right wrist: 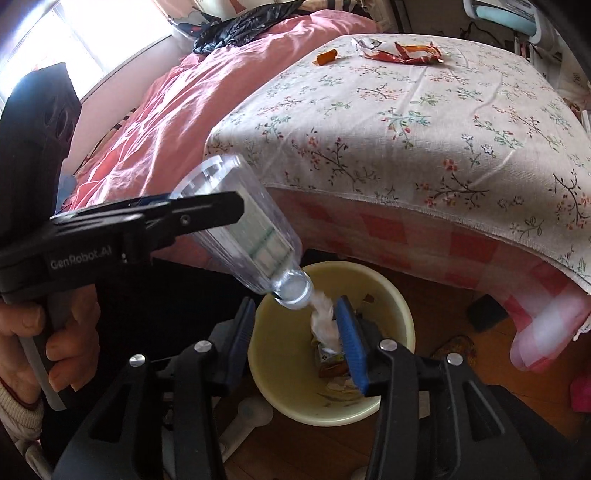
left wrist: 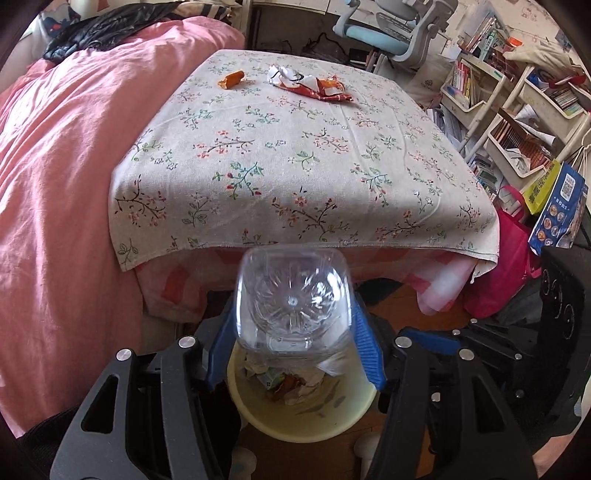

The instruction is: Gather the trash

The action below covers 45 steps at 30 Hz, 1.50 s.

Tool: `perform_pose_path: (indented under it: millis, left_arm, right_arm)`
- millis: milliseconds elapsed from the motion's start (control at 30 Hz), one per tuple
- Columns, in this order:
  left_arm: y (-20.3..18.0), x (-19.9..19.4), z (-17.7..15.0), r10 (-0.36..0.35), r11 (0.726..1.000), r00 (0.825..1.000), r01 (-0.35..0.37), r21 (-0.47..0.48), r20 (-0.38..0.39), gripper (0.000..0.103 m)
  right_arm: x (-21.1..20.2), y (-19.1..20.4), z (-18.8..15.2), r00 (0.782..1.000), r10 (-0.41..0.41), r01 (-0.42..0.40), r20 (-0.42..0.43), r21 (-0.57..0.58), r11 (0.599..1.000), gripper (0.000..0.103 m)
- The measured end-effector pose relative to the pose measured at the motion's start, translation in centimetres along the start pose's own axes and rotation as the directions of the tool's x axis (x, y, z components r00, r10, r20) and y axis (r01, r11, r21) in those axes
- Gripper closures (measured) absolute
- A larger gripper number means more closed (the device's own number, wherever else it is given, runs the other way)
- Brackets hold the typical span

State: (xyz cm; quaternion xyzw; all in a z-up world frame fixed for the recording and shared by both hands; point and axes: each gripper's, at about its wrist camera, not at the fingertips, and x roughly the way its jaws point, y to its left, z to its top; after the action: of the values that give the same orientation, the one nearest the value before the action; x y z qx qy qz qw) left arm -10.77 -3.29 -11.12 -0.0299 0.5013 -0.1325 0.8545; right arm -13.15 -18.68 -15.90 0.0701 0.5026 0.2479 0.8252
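Note:
My left gripper [left wrist: 293,328] is shut on a clear plastic bottle [left wrist: 293,295], held neck-down above a pale yellow trash bin [left wrist: 306,417] that holds several crumpled scraps. In the right wrist view the bottle [right wrist: 240,229] tilts toward the bin [right wrist: 399,306], with the left gripper [right wrist: 221,206] clamped on its body. My right gripper [right wrist: 295,339] is open above the bin, with a white crumpled tissue [right wrist: 325,321] in the air just inside its right finger. An orange scrap [left wrist: 232,79] and a red and white wrapper [left wrist: 310,85] lie at the table's far end.
The floral-cloth table [left wrist: 295,155] stands behind the bin. A pink-covered bed [left wrist: 55,166] is on the left. Shelves with books [left wrist: 517,110], a desk chair [left wrist: 388,33] and bags [left wrist: 554,210] are on the right. The floor is wooden.

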Motion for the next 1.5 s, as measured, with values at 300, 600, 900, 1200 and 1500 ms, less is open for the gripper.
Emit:
perform_pose_path:
  millis: [300, 600, 900, 1200, 1500]
  left_arm:
    - [0.0, -0.5, 0.2, 0.016, 1.000, 0.999, -0.016, 0.008, 0.037, 0.047]
    - [0.1, -1.8, 0.5, 0.044, 0.999, 0.992, -0.044, -0.001, 0.120, 0.038]
    - [1.0, -2.8, 0.9, 0.077, 0.996, 0.980, -0.069, -0.049, 0.182, 0.031]
    - [1.3, -3.6, 1.0, 0.107, 0.993, 0.966, -0.092, -0.075, 0.233, 0.028]
    - [1.2, -4.2, 1.1, 0.135, 0.990, 0.955, -0.120, -0.073, 0.265, 0.024]
  right_arm:
    - [-0.2, -0.6, 0.0, 1.000, -0.017, 0.016, 0.016, 0.021, 1.000, 0.050]
    - [-0.9, -0.9, 0.3, 0.996, -0.052, 0.050, 0.078, 0.036, 0.998, 0.040]
    - [-1.4, -1.5, 0.5, 0.990, -0.088, 0.082, 0.114, 0.057, 0.995, 0.034]
    - [-1.4, -1.3, 0.5, 0.985, -0.110, 0.106, 0.130, 0.043, 0.993, 0.033]
    - [-1.7, -1.4, 0.6, 0.980, -0.126, 0.121, 0.153, 0.044, 0.992, 0.031]
